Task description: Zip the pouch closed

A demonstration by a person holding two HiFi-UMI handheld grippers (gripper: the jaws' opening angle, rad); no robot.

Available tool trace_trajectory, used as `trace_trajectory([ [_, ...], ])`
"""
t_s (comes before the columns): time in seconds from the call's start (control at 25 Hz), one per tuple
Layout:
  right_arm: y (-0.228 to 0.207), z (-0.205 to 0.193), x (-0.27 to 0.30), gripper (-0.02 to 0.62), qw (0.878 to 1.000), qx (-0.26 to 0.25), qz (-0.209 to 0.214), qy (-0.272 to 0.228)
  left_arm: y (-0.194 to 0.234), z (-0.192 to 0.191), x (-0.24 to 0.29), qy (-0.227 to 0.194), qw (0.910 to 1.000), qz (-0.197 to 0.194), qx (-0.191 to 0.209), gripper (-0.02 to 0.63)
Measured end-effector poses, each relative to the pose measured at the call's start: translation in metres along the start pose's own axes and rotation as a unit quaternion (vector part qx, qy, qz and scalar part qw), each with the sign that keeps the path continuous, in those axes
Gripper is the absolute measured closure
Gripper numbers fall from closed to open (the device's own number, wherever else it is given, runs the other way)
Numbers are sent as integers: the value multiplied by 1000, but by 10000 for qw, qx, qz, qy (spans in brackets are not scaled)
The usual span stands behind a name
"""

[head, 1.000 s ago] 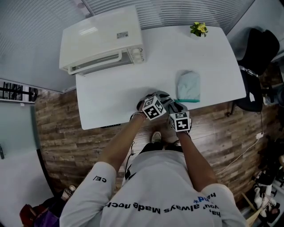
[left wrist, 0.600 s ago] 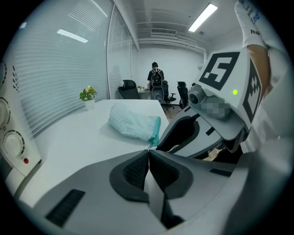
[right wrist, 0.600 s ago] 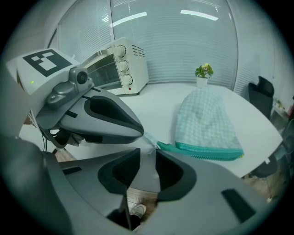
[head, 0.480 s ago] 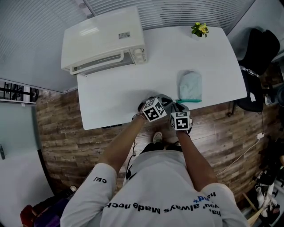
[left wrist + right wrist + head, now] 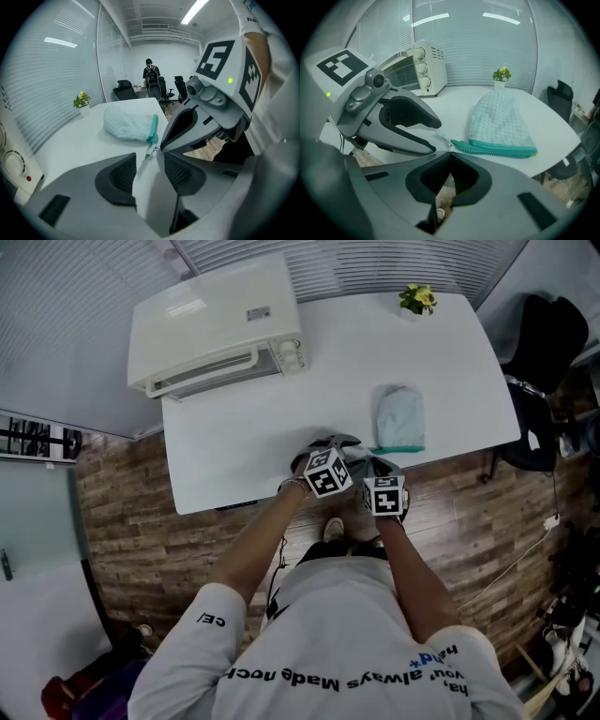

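A pale mint pouch (image 5: 400, 418) with a teal zipper (image 5: 499, 150) lies near the white table's (image 5: 244, 446) front edge. Its small zipper pull (image 5: 442, 136) sticks out at the left end, also in the left gripper view (image 5: 149, 151). My right gripper (image 5: 450, 153) has just closed; its jaws meet right beside that end, and I see nothing between them. My left gripper (image 5: 149, 157) has just been opening. Its jaws stand apart just short of the pull, with bare table between them. In the head view both grippers, left (image 5: 335, 446) and right (image 5: 376, 465), sit side by side at the table edge.
A white toaster oven (image 5: 216, 324) fills the table's far left. A small potted plant (image 5: 419, 301) stands at the far right corner. A black chair (image 5: 553, 343) sits beyond the table's right side. Wood floor lies below the near edge. A person (image 5: 151, 75) stands far off.
Both hands stay at the table's near edge by the pouch's zipper end. The left gripper's cube has tilted slightly. The pouch has not moved.
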State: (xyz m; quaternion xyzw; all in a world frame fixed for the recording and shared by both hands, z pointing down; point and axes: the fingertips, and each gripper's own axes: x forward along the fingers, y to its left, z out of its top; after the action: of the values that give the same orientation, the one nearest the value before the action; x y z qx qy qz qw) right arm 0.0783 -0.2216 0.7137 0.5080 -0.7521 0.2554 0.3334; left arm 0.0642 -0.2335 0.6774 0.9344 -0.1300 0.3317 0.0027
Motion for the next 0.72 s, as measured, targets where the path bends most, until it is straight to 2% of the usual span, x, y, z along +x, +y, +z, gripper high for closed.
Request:
trace_trajectory([
  [0.08,1,1,-2,584,10000,-55,11,-15,-1,3,4,31,9999,35,108,422],
  [0.12,1,1,-3,584,10000,-81,14,-13,-2,5,5,30,9999,59,132,468],
  [0.16,0,0,-4,584,10000,-94,11,-3,-2,6,6,27,9999,76,146,543],
  [0.24,-2,-4,-4,584,10000,-92,-8,26,-5,6,7,31,9999,54,149,575],
  [0.72,-7,-11,-12,586,9996,-163,-92,205,-17,-1,6,160,9998,-132,77,584],
])
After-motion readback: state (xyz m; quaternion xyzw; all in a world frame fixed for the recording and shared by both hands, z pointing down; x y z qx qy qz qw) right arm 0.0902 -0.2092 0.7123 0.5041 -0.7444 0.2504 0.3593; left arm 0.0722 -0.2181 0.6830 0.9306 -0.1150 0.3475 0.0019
